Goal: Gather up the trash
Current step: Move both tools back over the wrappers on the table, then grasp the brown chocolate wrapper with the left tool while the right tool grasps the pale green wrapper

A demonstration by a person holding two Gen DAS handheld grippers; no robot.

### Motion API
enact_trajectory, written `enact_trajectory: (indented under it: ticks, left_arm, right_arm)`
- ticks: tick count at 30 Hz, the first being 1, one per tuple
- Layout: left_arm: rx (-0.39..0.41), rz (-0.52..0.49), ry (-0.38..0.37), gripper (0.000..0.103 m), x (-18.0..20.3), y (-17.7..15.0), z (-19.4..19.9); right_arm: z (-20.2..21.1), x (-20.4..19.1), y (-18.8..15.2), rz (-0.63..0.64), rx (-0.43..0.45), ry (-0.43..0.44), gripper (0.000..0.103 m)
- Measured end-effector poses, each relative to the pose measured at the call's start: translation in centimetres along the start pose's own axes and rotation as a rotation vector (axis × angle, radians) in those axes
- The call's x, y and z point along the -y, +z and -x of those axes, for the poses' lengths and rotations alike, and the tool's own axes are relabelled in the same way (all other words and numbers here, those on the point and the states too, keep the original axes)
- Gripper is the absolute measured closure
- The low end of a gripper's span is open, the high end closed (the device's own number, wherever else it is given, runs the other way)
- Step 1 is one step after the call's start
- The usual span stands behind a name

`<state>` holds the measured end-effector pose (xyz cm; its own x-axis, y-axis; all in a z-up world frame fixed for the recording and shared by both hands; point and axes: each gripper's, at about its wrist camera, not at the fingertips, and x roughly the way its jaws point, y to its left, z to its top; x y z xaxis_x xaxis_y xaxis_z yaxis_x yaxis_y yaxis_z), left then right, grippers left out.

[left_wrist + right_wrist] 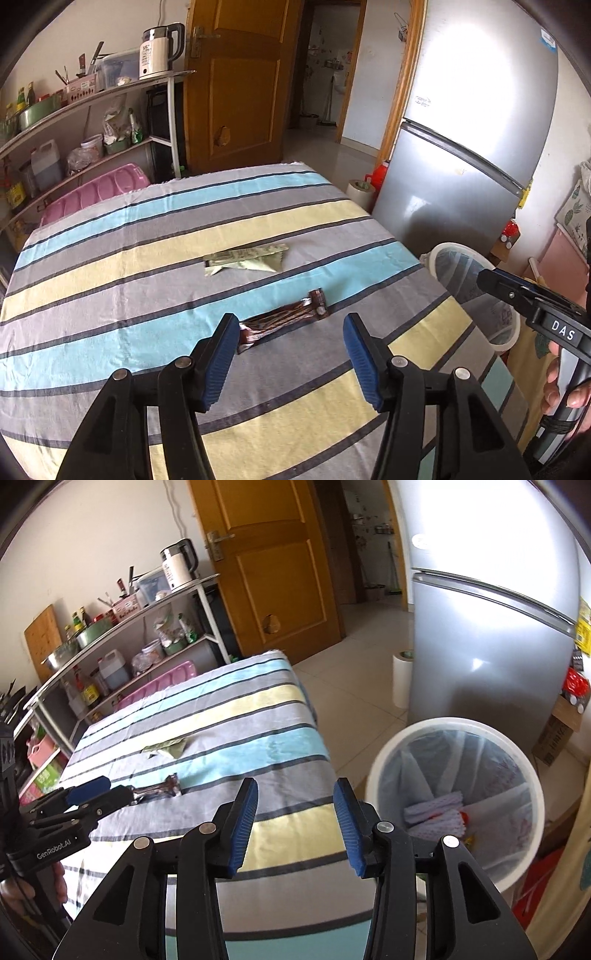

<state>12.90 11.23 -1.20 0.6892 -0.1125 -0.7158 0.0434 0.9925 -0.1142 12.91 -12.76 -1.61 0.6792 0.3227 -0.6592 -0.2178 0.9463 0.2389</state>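
Brown foil, crinkled and shiny, is what the left hand-held gripper [290, 363] has to take next: the brown snack wrapper [282, 320] lies flat on the striped tablecloth [110, 295] of the table, its near end just beyond the gripper's left blue pad and the rest running away to the right between the lines of the two fingers. The jaws stand open with nothing between them and no pad touches the foil. To do the pickup well, I judge the gripper should come down across the wrapper's narrow width near its middle, pads close to the cloth, so that it pinches foil alone and does not gather the tablecloth; flat foil is likely to slide, so a slow close is safer. Beyond the brown wrapper, further up the table, lies the green wrapper [245, 259], well apart from both grippers and untouched. To the right of the brown wrapper, off the table's edge, the right hand-held gripper [295, 821] hangs open and empty beside the white trash bin [413, 734], which stands on the floor with a clear liner and some trash already in its bottom.
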Motion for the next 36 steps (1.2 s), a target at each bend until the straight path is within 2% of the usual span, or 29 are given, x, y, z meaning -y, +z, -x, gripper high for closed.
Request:
enact_trajectory:
  ticks: [2, 5, 9, 12, 14, 16, 18, 21, 23, 25, 27, 30, 36]
  left_arm:
    - [-0.002, -0.011, 0.012, 0.045, -0.8, 0.0, -0.1]
    - [-0.042, -0.020, -0.023, 0.044, -1.5, 0.0, -0.8]
    - [-0.071, -0.101, 0.006, 0.044, -1.0, -0.2, -1.9]
    - [-0.094, -0.125, 0.007, 0.044, -0.9, 0.0, -3.1]
    - [-0.086, -0.170, 0.030, 0.044, -0.3, 0.1, -3.5]
    - [-0.086, -0.204, 0.018, 0.044, 0.2, 0.3, -4.0]
    - [-0.106, -0.219, 0.010, 0.044, 0.5, 0.4, -5.0]
    - [-0.139, -0.227, 0.042, 0.044, 0.5, 0.3, -6.5]
    - [-0.136, -0.202, 0.022, 0.044, 0.1, 0.2, -6.5]
    - [-0.138, -0.179, 0.013, 0.048, -0.5, 0.2, -6.5]
    - [-0.133, -0.148, 0.013, 0.064, -1.2, 0.2, -6.3]
    - [-0.131, -0.128, 0.023, 0.079, -1.9, 0.2, -5.9]
    - [-0.123, -0.054, 0.034, 0.081, -3.5, -0.1, -4.9]
  right_arm:
    - [-0.6, -1.0, 0.2, 0.021, -0.009, 0.007, 0.059]
    - [-1.7, -2.3, 0.5, 0.045, -0.026, 0.027, 0.059]
    - [-3.0, -3.8, 1.3, 0.067, -0.042, 0.053, 0.059]
    - [-3.9, -4.3, 1.9, 0.066, -0.059, 0.070, 0.059]
    - [-4.4, -4.9, 2.2, 0.080, -0.064, 0.073, 0.059]
    - [-4.9, -5.4, 2.4, 0.099, -0.069, 0.071, 0.059]
    - [-5.4, -5.7, 2.6, 0.105, -0.077, 0.068, 0.059]
    - [-6.0, -6.1, 2.7, 0.111, -0.085, 0.064, 0.059]
    - [-6.4, -6.3, 2.7, 0.116, -0.095, 0.064, 0.059]
    - [-6.7, -6.5, 2.7, 0.123, -0.102, 0.059, 0.059]
    - [-7.0, -6.8, 2.7, 0.134, -0.108, 0.061, 0.059]
    - [-7.2, -7.2, 2.8, 0.147, -0.112, 0.064, 0.059]
    - [-7.9, -8.5, 3.0, 0.190, -0.128, 0.079, 0.059]
